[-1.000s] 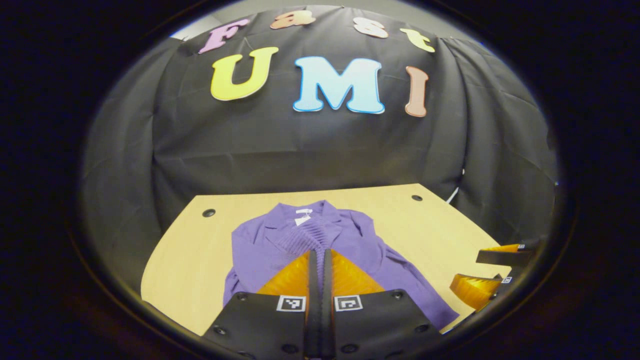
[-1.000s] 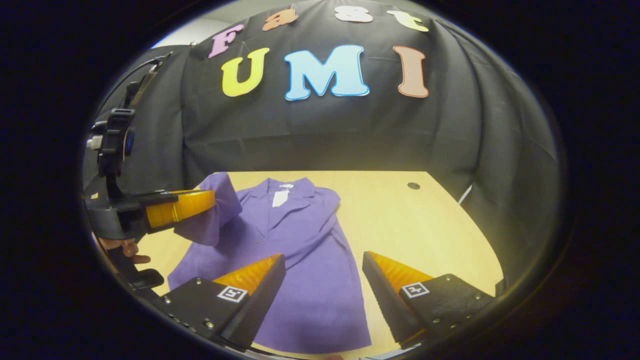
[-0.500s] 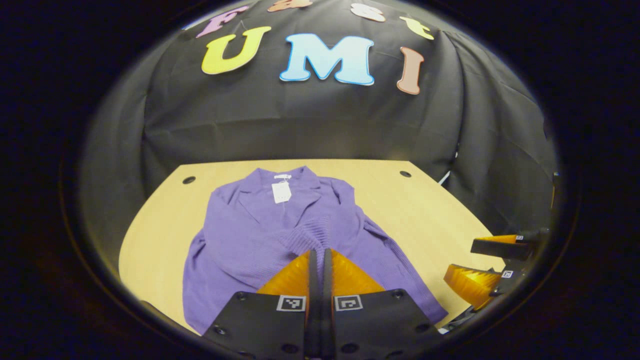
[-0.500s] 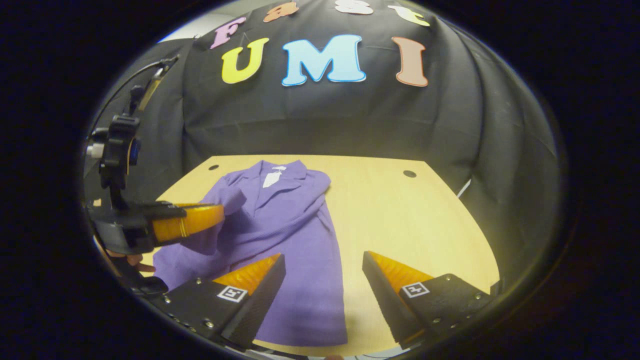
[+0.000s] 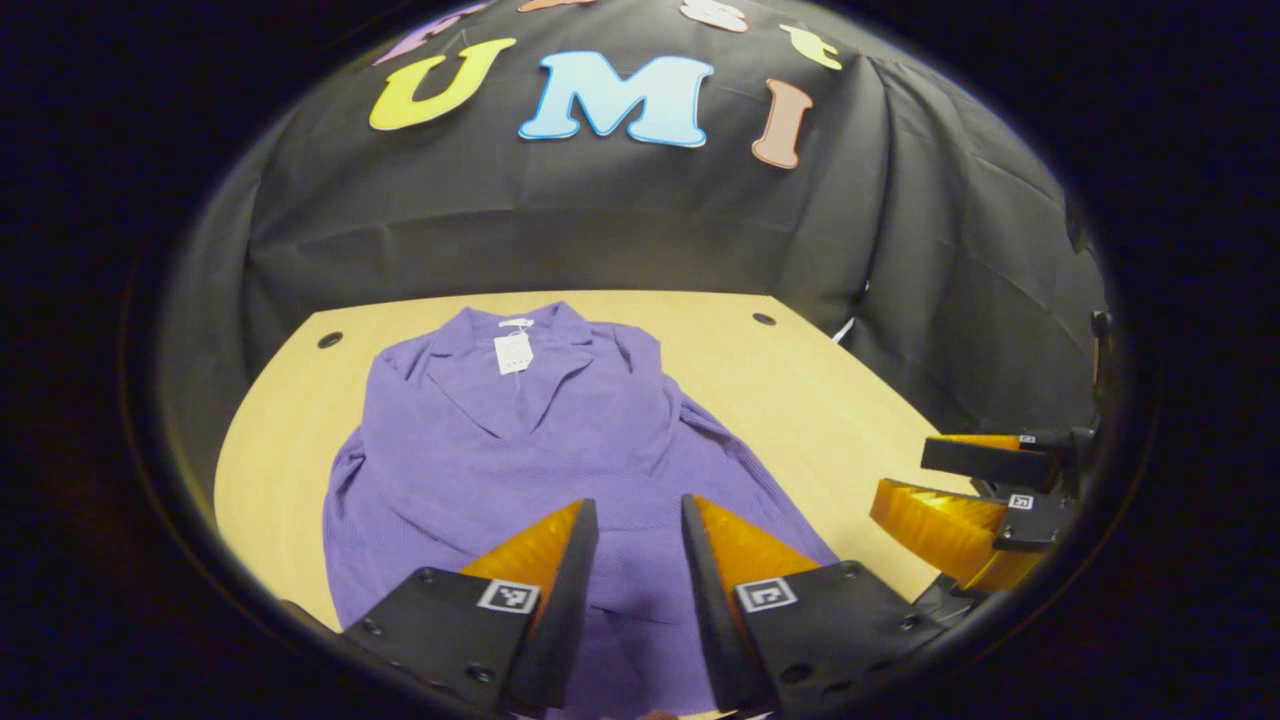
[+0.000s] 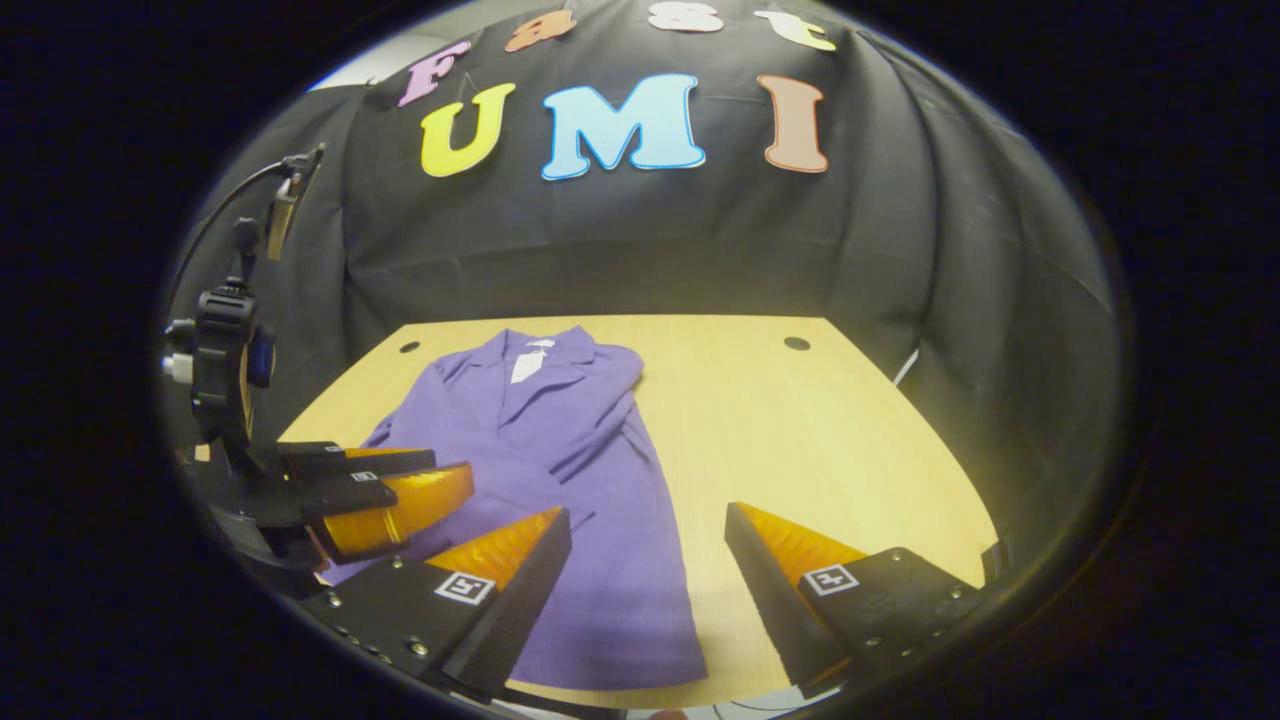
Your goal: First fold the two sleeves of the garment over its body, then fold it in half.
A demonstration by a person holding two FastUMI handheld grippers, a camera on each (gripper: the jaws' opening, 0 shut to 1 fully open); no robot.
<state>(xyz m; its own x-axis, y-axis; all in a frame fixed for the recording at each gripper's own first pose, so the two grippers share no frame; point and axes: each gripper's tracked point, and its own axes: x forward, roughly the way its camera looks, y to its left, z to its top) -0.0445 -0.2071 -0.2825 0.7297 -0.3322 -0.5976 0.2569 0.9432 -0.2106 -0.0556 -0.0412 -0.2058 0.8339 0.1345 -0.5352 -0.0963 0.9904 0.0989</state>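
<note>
A purple collared garment (image 5: 520, 450) lies flat on the wooden table (image 5: 860, 410), collar at the far end with a white tag (image 5: 515, 352). Its left sleeve lies across the body, and a long fold runs down its right side (image 5: 740, 465). My left gripper (image 5: 637, 508) stands open just above the garment's lower half, holding nothing. In the right gripper view the garment (image 6: 570, 470) sits left of centre, and my right gripper (image 6: 648, 515) is open over its lower right edge. There the left gripper (image 6: 452, 467) hovers by the garment's left side. The right gripper (image 5: 900, 475) shows at the far right.
The table (image 6: 800, 450) has bare wood to the right of the garment and small dark holes (image 5: 329, 340) (image 5: 764, 319) near its far corners. Black cloth walls close in behind and at both sides. A cable runs from the left gripper's mount (image 6: 225, 360).
My left gripper, earlier shut on the left sleeve's cuff, has carried it over the body, opened and let it go. The sleeve now rests on the garment. The right gripper stayed open.
</note>
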